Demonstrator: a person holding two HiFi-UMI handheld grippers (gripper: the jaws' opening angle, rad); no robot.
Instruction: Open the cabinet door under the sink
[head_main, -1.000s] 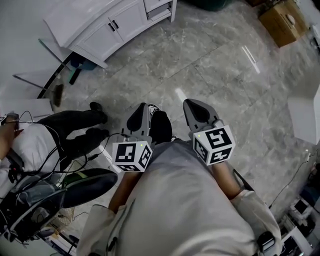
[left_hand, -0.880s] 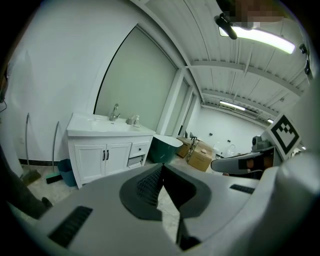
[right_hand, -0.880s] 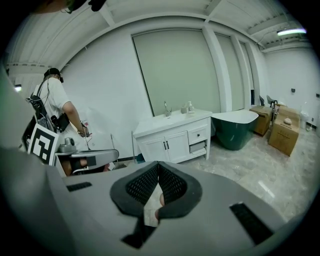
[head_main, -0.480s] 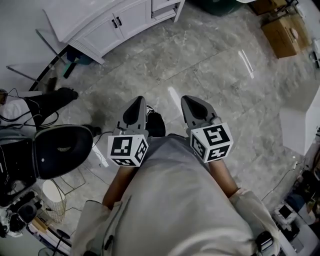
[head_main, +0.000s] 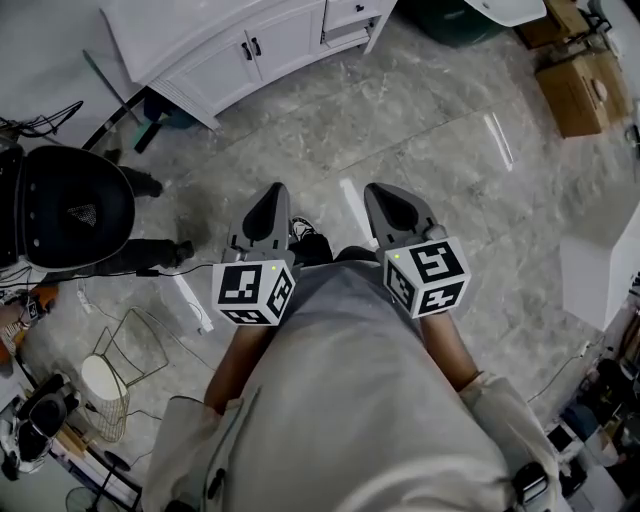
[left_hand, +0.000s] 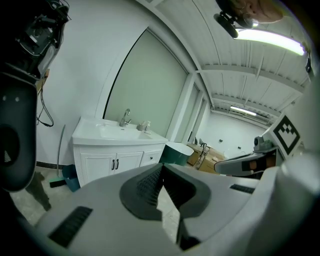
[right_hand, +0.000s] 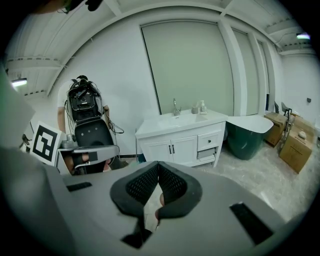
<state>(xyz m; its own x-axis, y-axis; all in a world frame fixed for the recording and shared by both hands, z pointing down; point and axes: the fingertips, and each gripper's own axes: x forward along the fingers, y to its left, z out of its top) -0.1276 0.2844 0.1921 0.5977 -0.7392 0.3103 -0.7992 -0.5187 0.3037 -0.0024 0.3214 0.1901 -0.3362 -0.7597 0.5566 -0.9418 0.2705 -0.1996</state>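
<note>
The white sink cabinet (head_main: 240, 45) stands at the top of the head view, some way ahead across the marble floor. Its two doors (head_main: 262, 42) are closed, and dark handles sit side by side at their middle. It also shows in the left gripper view as the cabinet (left_hand: 116, 162) and in the right gripper view as the cabinet (right_hand: 176, 147), with a tap above. My left gripper (head_main: 272, 192) and right gripper (head_main: 384, 190) are held side by side at waist height, pointing at the cabinet. Both are shut with nothing between their pads.
A black office chair (head_main: 65, 205) stands at the left, with a wire basket (head_main: 120, 365) and cables on the floor below it. A broom and dustpan (head_main: 150, 110) lean beside the cabinet. A dark green tub (head_main: 450, 20) and cardboard boxes (head_main: 585, 90) stand at the upper right.
Both grippers have moved forward together toward the cabinet, which now sits nearer and more central. The person at the left has dropped out of view and the black chair has slid up the left edge.
</note>
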